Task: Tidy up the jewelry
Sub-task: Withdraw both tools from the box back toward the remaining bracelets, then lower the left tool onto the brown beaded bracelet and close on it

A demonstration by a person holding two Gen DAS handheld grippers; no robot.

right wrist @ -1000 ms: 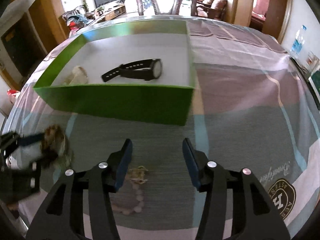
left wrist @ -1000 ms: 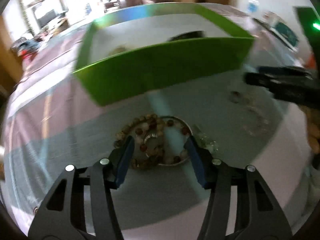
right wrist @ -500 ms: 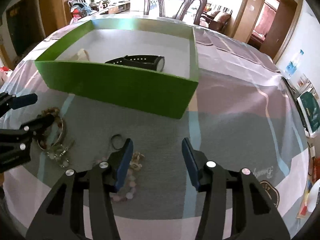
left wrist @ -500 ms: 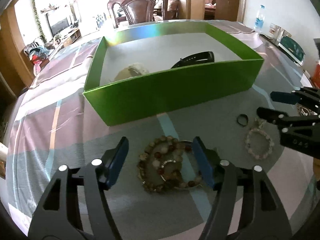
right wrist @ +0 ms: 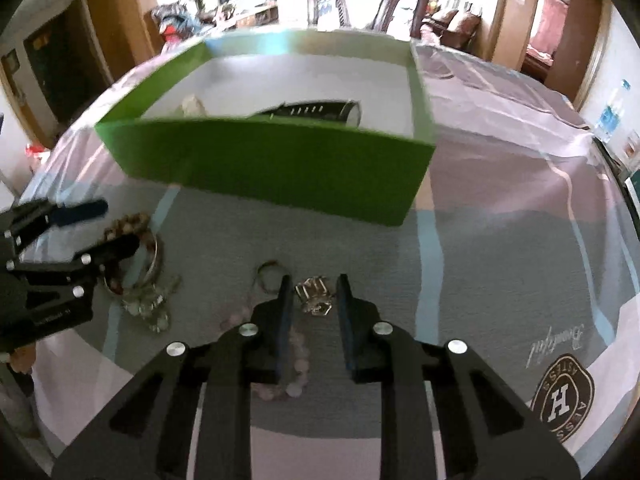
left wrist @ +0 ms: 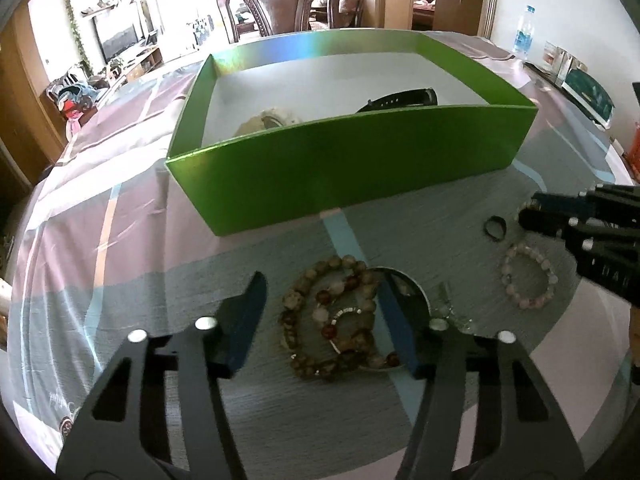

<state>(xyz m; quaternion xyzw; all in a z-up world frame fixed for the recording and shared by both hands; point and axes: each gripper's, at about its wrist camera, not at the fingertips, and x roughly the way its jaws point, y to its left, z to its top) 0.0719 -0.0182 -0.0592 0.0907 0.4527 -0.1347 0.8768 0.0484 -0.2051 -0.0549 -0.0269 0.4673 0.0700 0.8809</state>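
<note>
The green box (left wrist: 360,168) on the bench (right wrist: 500,200) holds a black watch (left wrist: 400,98) and a pale, beige item (left wrist: 266,118). A round brown badge (right wrist: 562,396) printed on the bench cloth shows a large "H"; script lettering sits beside it, too small to read. The left gripper (left wrist: 320,320) hangs released, jaws wide around the brown bead bracelets (left wrist: 332,320). The right gripper (right wrist: 314,312) has narrowed jaws either side of a gold trinket (right wrist: 314,296); whether they grip it is unclear. A pink bead bracelet (left wrist: 528,276) and a dark ring (left wrist: 495,228) lie nearby.
</note>
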